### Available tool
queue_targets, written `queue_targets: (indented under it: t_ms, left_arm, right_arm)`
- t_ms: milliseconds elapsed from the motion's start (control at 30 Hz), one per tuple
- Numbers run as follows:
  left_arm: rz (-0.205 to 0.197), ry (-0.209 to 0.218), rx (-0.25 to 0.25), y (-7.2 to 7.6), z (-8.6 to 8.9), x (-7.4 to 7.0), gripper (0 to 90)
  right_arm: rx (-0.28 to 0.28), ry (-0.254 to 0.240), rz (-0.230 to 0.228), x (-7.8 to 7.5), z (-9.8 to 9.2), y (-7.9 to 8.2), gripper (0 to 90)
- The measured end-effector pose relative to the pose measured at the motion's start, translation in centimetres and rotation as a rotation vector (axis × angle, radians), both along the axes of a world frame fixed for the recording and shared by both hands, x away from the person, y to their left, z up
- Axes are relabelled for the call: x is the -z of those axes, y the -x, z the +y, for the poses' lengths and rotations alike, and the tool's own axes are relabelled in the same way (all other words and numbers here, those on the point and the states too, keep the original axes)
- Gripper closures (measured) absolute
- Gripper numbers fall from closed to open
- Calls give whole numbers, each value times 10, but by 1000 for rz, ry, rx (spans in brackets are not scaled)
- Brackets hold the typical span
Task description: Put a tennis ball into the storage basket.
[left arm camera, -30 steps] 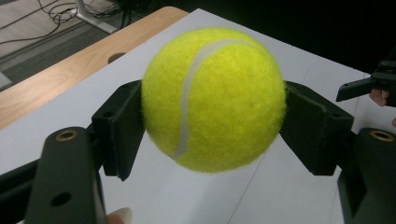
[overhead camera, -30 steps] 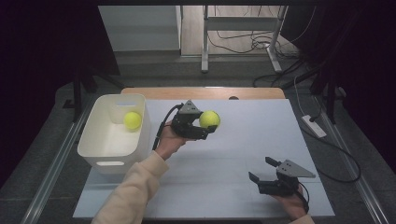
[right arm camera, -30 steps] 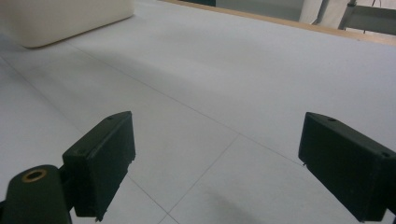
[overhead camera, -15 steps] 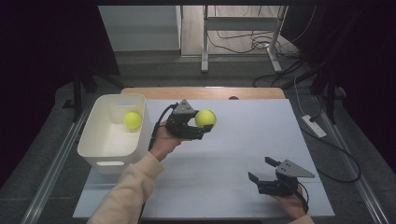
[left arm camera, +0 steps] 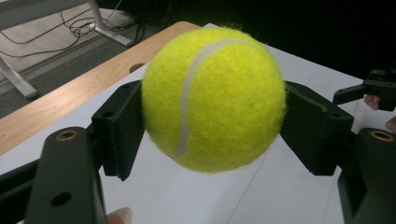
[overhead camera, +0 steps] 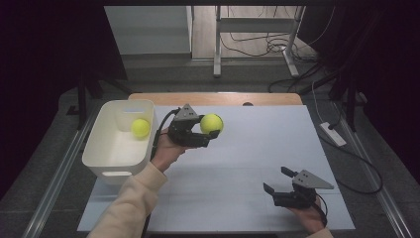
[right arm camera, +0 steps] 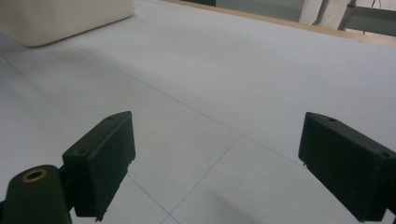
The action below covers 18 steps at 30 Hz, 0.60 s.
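One tennis ball point(overhead camera: 211, 123) clamped in left gripper point(overhead camera: 205, 133), white bin point(overhead camera: 101, 148) at nine o'clock; right gripper point(overhead camera: 276, 181) apart, idle.

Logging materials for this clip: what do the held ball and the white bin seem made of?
Held ball: fuzzy yellow felt with a pale curved seam, apparently a tennis ball. White bin: probably moulded plastic, judging by its smooth matte walls, rounded corners and handle slot.

1. Tennis ball point(overhead camera: 211, 123): fuzzy, bright yellow with a white curved seam, looks whole. It's up off the white table top, pinched from both sides, just right of the tub.
2. Second tennis ball point(overhead camera: 140, 128): same yellow, sitting inside the white tub point(overhead camera: 101, 159) near its far end.
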<state>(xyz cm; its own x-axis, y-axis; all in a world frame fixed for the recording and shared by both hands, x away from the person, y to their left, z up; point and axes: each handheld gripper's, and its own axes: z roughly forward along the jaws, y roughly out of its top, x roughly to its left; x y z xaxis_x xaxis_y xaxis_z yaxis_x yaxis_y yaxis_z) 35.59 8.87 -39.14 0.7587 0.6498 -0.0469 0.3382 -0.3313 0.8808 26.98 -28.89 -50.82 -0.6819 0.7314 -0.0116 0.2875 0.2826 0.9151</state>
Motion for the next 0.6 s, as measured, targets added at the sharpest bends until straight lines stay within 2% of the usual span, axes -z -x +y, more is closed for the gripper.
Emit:
queue_targets:
  t_ms: [600]
  left_arm:
    - [-26, 20, -51, 9, 24, -9, 273]
  right_arm:
    - [4, 1, -3, 0, 0, 0, 107]
